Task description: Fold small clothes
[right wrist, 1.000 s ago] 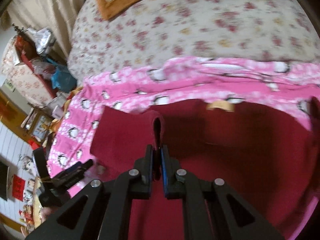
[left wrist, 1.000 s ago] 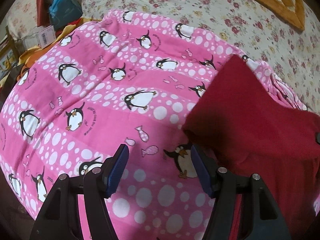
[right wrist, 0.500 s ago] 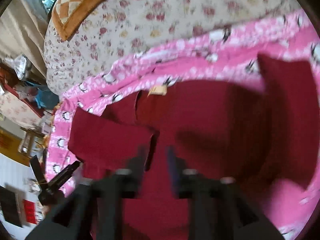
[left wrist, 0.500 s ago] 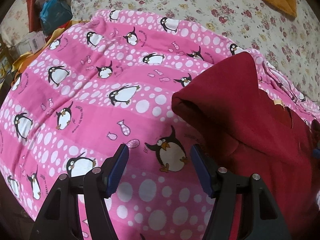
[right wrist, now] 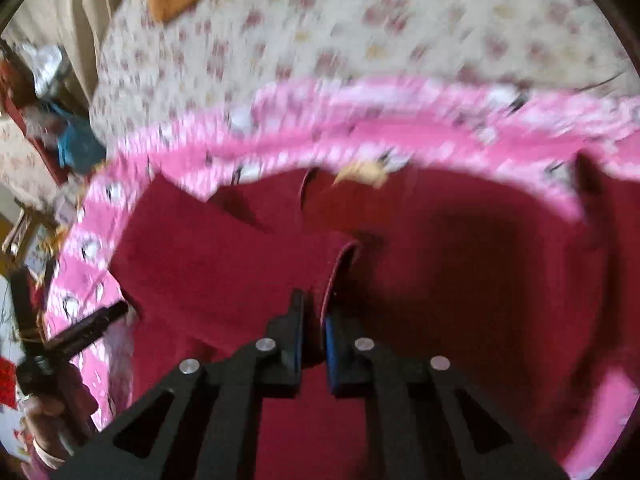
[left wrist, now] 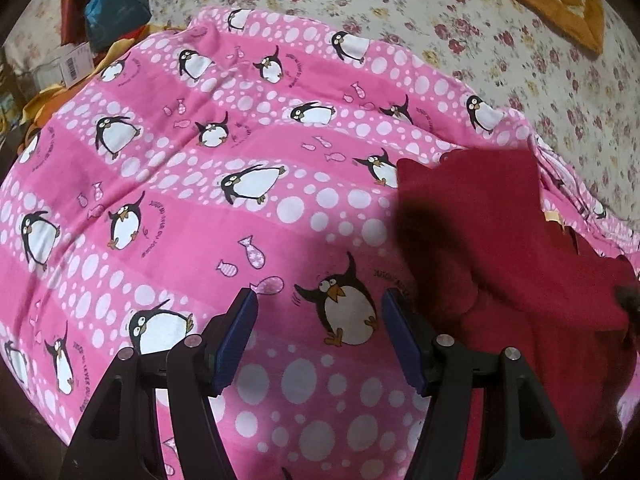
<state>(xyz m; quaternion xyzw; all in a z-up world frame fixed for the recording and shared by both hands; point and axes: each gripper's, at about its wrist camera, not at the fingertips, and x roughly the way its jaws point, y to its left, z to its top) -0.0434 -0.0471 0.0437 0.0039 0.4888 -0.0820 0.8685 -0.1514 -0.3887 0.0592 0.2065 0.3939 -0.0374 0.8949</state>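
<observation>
1. Right gripper [right wrist: 314,320] has just clamped a sleeve edge of the red garment [right wrist: 460,280]; left gripper [left wrist: 316,336] half open, empty, over the pink penguin blanket [left wrist: 200,220]
2. Garment lies on that blanket on the bed [left wrist: 500,60]
3. One sleeve looks folded in; remaining folds still undone
</observation>
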